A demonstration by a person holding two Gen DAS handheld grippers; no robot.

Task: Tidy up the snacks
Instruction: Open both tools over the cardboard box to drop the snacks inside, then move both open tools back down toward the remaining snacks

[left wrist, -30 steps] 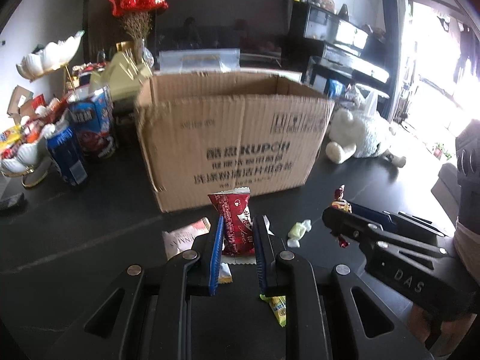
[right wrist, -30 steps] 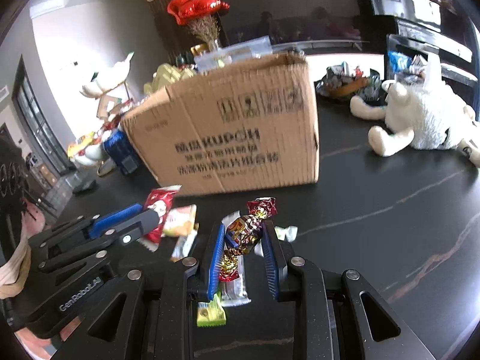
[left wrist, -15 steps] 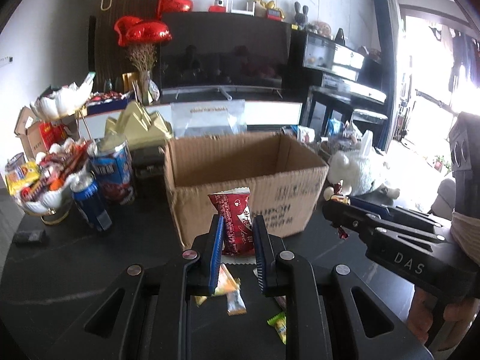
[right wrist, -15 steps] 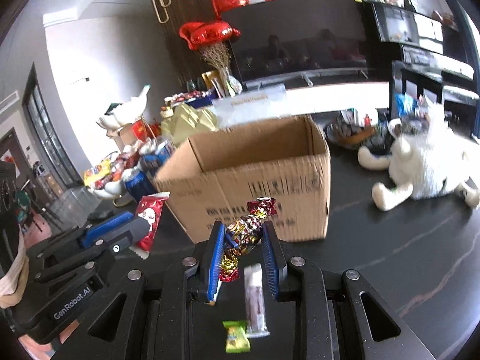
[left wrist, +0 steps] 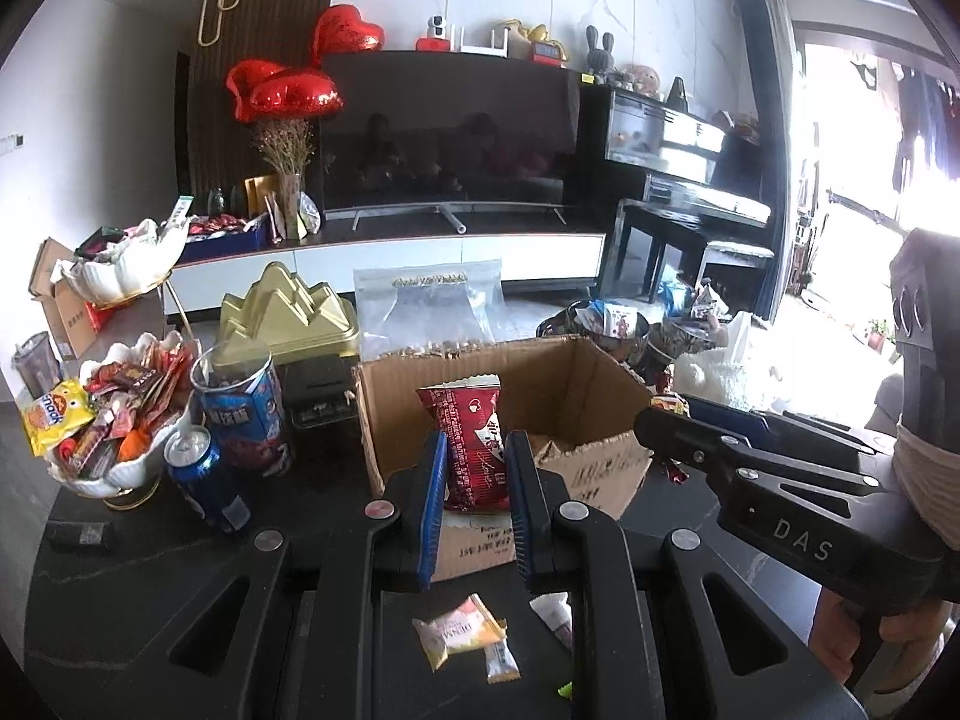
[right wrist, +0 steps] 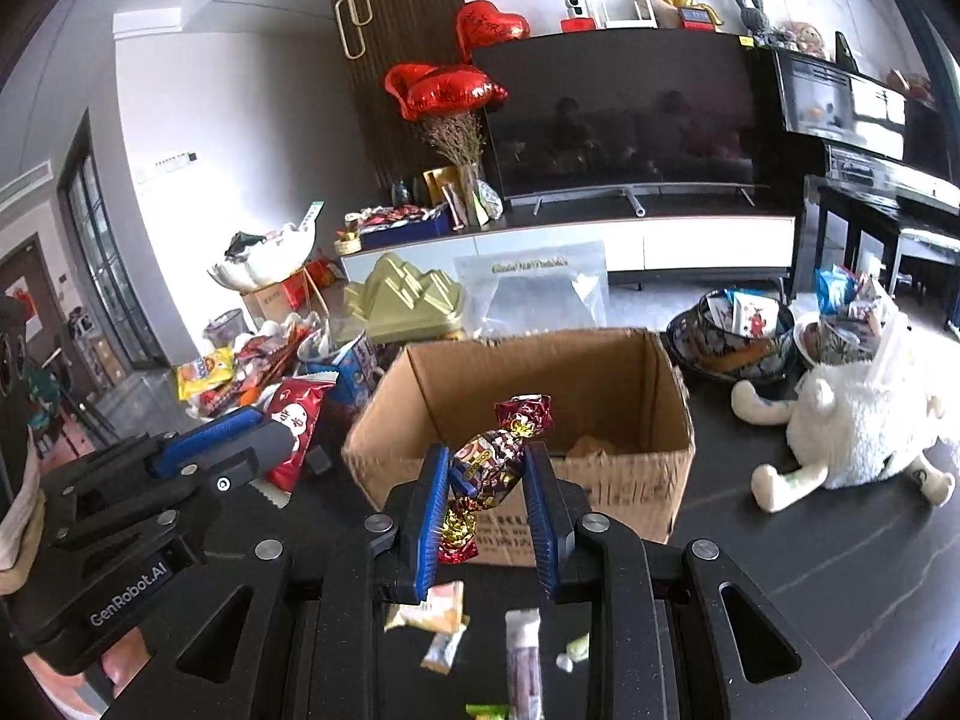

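My left gripper (left wrist: pixel 474 468) is shut on a red snack packet (left wrist: pixel 471 444) and holds it up in front of the open cardboard box (left wrist: pixel 594 372). My right gripper (right wrist: pixel 486 480) is shut on a twisted red-and-gold candy (right wrist: pixel 498 450), held above the near edge of the same box (right wrist: pixel 600 360). The right gripper also shows at the right of the left wrist view (left wrist: pixel 660 420); the left one with its packet shows at the left of the right wrist view (right wrist: pixel 264 432). Several loose snacks (left wrist: pixel 459 639) lie on the dark table below.
A white bowl of snacks (left wrist: pixel 114 420), a blue can (left wrist: pixel 207 474) and a blue tube (left wrist: pixel 240 408) stand left of the box. A white plush toy (right wrist: pixel 852 420) and dark bowls (right wrist: pixel 738 342) are to the right. A gold tin (left wrist: pixel 288 318) sits behind.
Both grippers have risen with their snacks, from near the table to about the height of the box rim; the box interior is now visible.
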